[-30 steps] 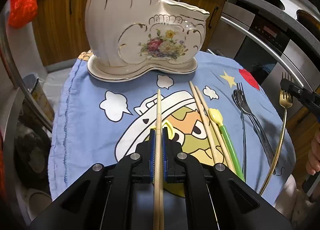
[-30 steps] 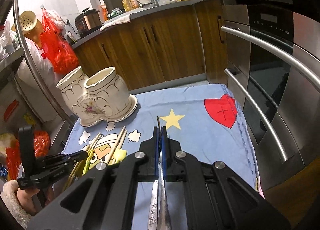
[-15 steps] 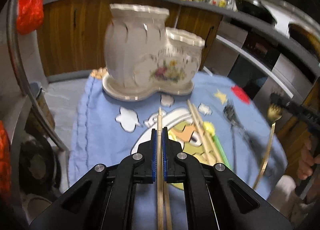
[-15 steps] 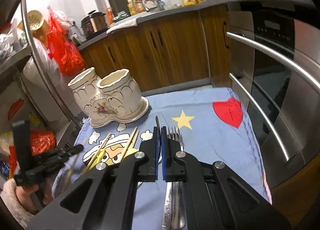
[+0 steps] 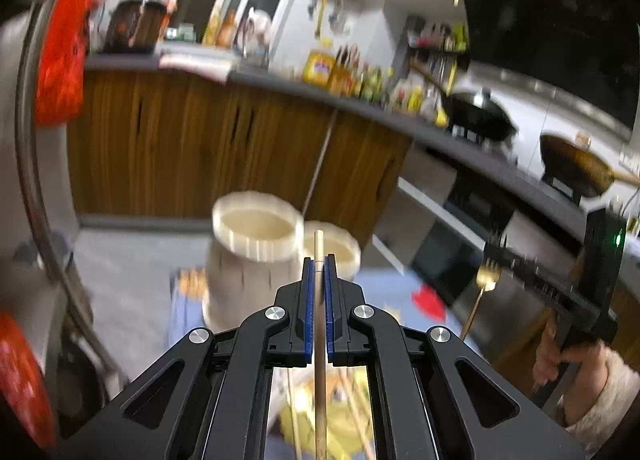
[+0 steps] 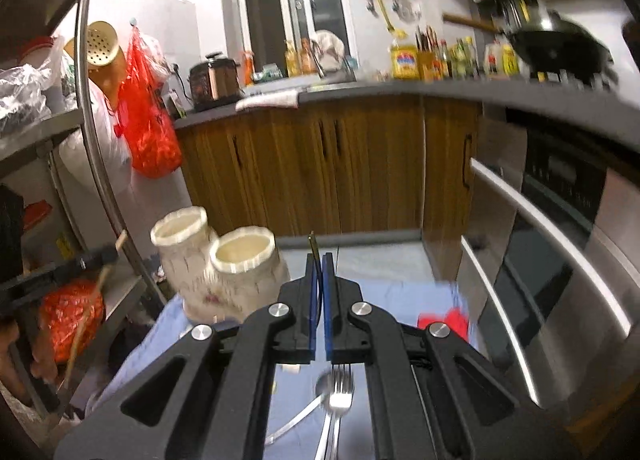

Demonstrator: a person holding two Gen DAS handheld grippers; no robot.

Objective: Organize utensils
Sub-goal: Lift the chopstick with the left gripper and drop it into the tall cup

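Gripping a chopstick (image 5: 319, 324): left tongs (image 5: 319, 264) are clamped on it between the blue pads (image 5: 307, 300); the stick runs along the jaw line, tip poking out just past the fingertips, tail passing back under the body; right-wrist view shows the same tongs at far left with the stick (image 6: 86, 312) hanging down at a tilt.

Right tongs (image 6: 319, 260) are clamped on a gold fork (image 5: 482, 288); left-wrist view shows its tines pinched at the jaws and the handle hanging down and left; from the right wrist only a thin gold edge (image 6: 313, 244) sticks out past the fingertips; hand (image 5: 560, 364) on the grip, fuzzy sleeve behind it.

Holder (image 5: 256, 256), cream, two open cups: just ahead of and below the left tongs; ahead and to the left of the right tongs (image 6: 224, 264); both cups look empty, view is blurred.

Blue cloth (image 6: 392, 296) lies below both tongs; under the right tongs sit a silver fork (image 6: 340, 392) and a spoon (image 6: 304, 416), touching or overlapping, can't tell which; under the left tongs more chopsticks (image 5: 352, 412) lie on the cloth, blurred.
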